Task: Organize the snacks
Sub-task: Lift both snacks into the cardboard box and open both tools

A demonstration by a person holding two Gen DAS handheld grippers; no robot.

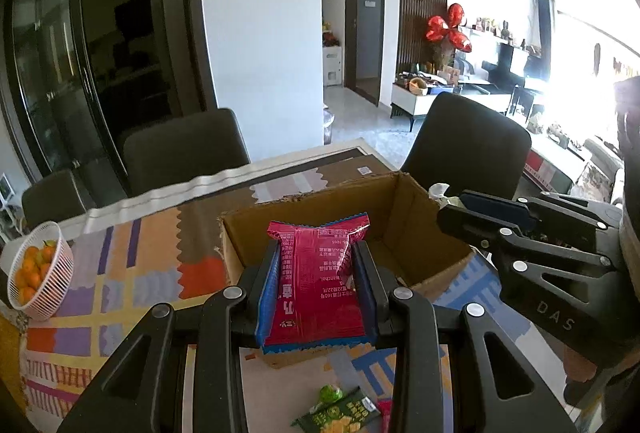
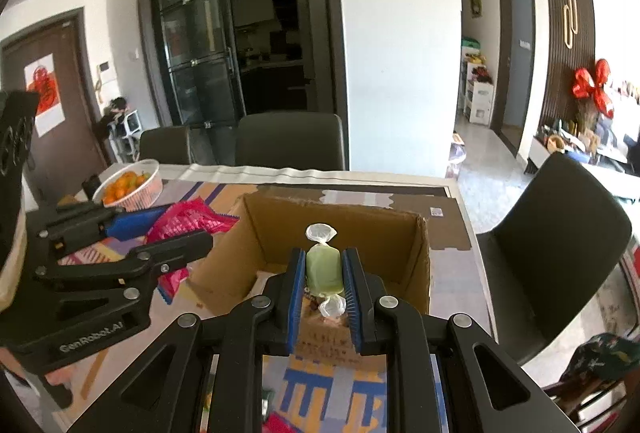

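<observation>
The left tool (image 1: 316, 285) is clamped on a red snack packet (image 1: 316, 273) above the cardboard box (image 1: 404, 209). At its 2 o'clock, the right tool (image 2: 323, 283) pinches a green wrapped candy (image 2: 324, 269) over that box.

My left claw (image 1: 316, 285) is black with blue pads, around a magenta packet (image 1: 320, 281) edged blue. The candy (image 2: 324, 271) is pale green. The box (image 1: 412, 217) is brown; the counter (image 1: 120, 273) cloth has orange, lilac and yellow blocks.

basket of oranges (image 1: 38, 269), dark chairs (image 1: 466, 141), patterned tablecloth (image 1: 132, 273), red balloons (image 1: 448, 27)
</observation>
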